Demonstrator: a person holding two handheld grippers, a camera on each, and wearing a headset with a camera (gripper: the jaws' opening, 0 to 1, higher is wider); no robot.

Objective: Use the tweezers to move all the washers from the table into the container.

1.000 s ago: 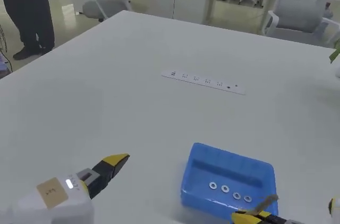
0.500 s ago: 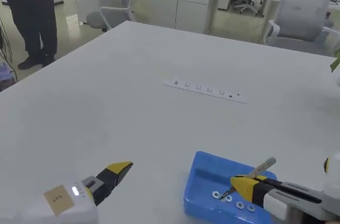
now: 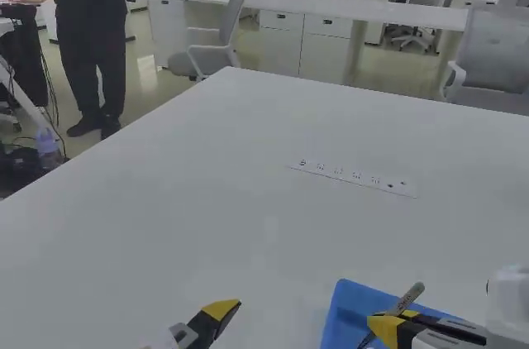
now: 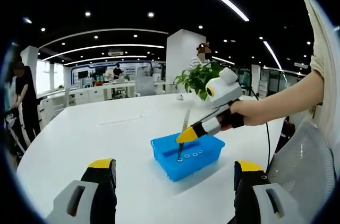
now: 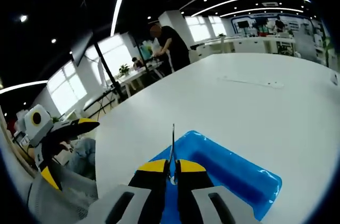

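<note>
My right tool (image 5: 172, 168) is closed almost completely, its jaws pinching the tweezers (image 5: 172, 144) so that the thin prongs stick out straight ahead. I hold it over the blue container (image 4: 172, 170) with the prongs angled down inside, which suits dropping a washer in. Whether the tips have one pinched right now is too small for me to tell. A short row of washers (image 4: 194, 154) lies on the container floor, just beside the tweezer tips. My left tool (image 4: 174, 165) is wide open and holds nothing. I keep it low over the desk (image 3: 248, 200) near the container and off to the side, clear of the working hand. Judging by that row, the task looks well along.
</note>
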